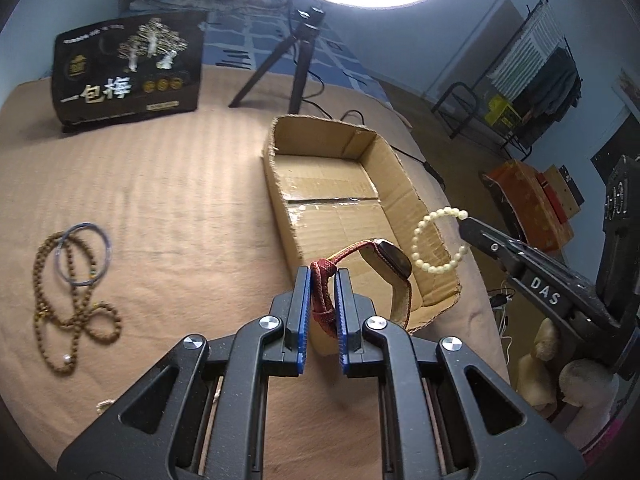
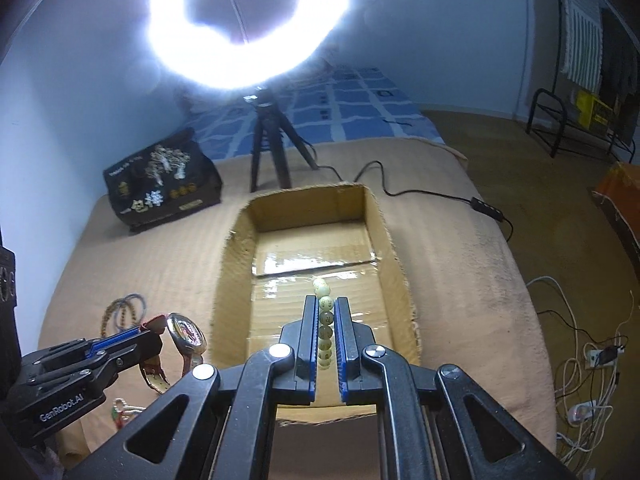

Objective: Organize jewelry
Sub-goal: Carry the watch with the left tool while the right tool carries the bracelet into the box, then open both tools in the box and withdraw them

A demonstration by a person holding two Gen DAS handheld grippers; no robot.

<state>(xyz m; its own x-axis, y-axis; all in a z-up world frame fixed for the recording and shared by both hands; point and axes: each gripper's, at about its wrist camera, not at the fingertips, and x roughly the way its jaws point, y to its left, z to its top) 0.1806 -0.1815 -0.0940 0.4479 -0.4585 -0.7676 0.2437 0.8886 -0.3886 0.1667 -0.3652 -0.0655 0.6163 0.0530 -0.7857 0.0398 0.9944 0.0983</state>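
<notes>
Watch [image 1: 386,258], red woven strap: pinched by the strap between the blue pads of the left gripper [image 1: 323,280], jaws nearly together on the fabric. The face and the other half of the strap hang forward, over the near left corner of the cardboard box [image 1: 400,168]. In the right wrist view the same watch [image 2: 186,332] sits at about 8 o'clock, beside the box's left wall rather than clearly inside it.

Pale bead bracelet [image 1: 436,240]: clamped in the right gripper [image 2: 326,312], jaws closed down on the line of beads, with a few beads poking out past the tips. From the left wrist view the loop dangles free at roughly 3 o'clock, over the box's right wall. From the right wrist view it hangs above the box floor.

Box is open-topped, with a taped bottom and nothing lying in it.

Still out on the tan blanket [image 1: 160,184], at 9 o'clock in the left view: brown bead necklace [image 1: 76,316] with a thin bangle [image 1: 82,254] lying across it.

Step in hand, as judged: carrying both pieces to the box. Next move calls for bringing the watch further in over the floor, lowering both, then opening the jaws so that each piece drops clear. The strap may snag on the pads.
</notes>
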